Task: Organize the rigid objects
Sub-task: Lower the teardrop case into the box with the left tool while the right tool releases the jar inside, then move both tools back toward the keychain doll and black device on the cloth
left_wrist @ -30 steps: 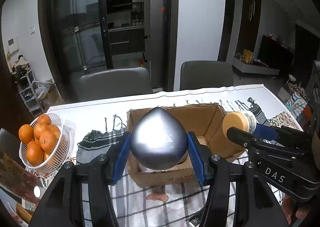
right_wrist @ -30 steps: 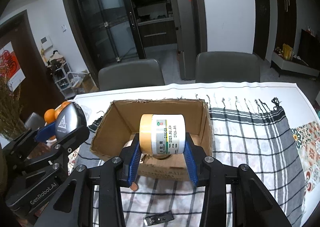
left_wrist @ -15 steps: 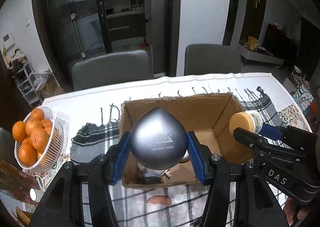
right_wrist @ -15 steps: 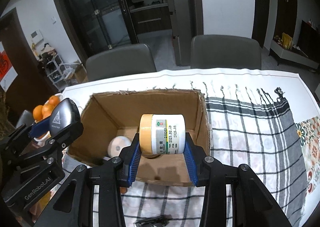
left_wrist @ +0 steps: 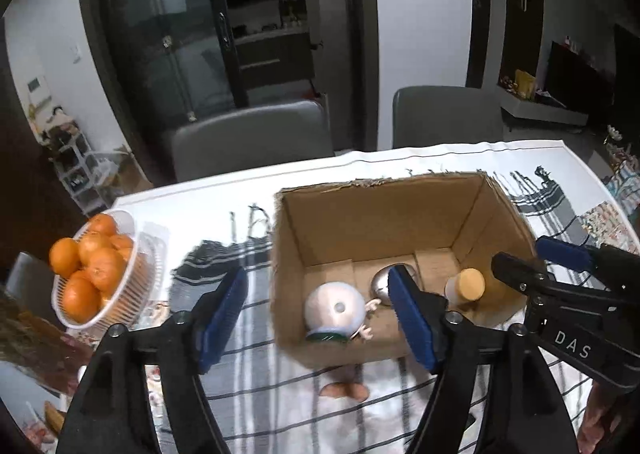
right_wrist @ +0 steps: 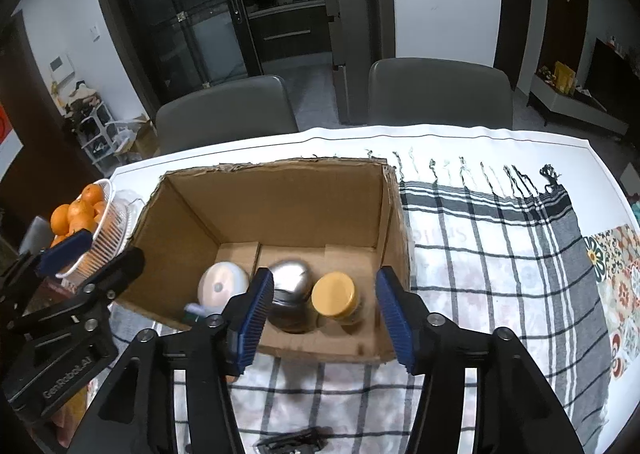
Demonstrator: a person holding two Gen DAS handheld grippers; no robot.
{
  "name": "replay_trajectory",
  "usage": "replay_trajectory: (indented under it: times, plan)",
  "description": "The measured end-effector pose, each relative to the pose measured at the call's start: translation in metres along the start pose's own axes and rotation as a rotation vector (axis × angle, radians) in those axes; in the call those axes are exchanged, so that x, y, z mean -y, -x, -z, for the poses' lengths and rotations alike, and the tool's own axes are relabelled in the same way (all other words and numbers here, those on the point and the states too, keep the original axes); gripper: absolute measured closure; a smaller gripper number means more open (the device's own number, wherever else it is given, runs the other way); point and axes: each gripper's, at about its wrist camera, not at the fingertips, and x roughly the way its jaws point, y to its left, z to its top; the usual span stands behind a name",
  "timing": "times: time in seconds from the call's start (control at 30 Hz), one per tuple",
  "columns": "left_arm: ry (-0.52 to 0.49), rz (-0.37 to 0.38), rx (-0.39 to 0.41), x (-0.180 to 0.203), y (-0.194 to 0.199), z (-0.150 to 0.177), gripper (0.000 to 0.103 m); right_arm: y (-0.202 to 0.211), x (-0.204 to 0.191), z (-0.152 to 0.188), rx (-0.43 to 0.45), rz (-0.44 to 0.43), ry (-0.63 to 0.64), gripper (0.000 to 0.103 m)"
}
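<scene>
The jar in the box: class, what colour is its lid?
Yellow-tan lid on the jar; clearest in the right wrist view.

Both tongs, left (left_wrist: 318,312) and right (right_wrist: 324,314), have just opened, gripping nothing.

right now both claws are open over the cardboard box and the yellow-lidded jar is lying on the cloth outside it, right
Not quite. The yellow-lidded jar stands inside the cardboard box, beside the silver object, as the right wrist view shows. The rest holds: the left claw and the right claw are both open over the box, jaws just opened and gripping nothing.
</scene>
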Motion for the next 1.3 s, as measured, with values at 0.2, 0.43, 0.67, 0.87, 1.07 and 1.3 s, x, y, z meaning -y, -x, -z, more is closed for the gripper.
replay_trajectory:
  times: [0.2,0.43,0.67,0.87,1.07,1.3]
  plan:
    - [0.028,-0.044,0.012,-0.007,0.024,0.022,0.019,0.019,-0.009,0.018,0.031,-0.017,0.021,0.039]
    - [0.074,-0.038,-0.018,-0.012,0.049,0.056,0.013,0.04,-0.02,0.043,0.025,-0.024,0.075,0.033]
    - [0.08,-0.067,-0.077,-0.009,0.064,0.092,0.011,0.05,-0.029,0.072,-0.024,-0.03,0.164,0.032]
    - [0.105,-0.05,-0.158,-0.009,0.067,0.121,0.011,0.048,-0.038,0.095,-0.087,-0.034,0.241,0.032]
    - [0.137,-0.016,-0.242,-0.007,0.062,0.143,0.011,0.041,-0.043,0.114,-0.147,-0.049,0.292,0.032]
    - [0.146,0.028,-0.351,0.001,0.05,0.161,0.011,0.017,-0.043,0.124,-0.261,-0.099,0.284,0.032]
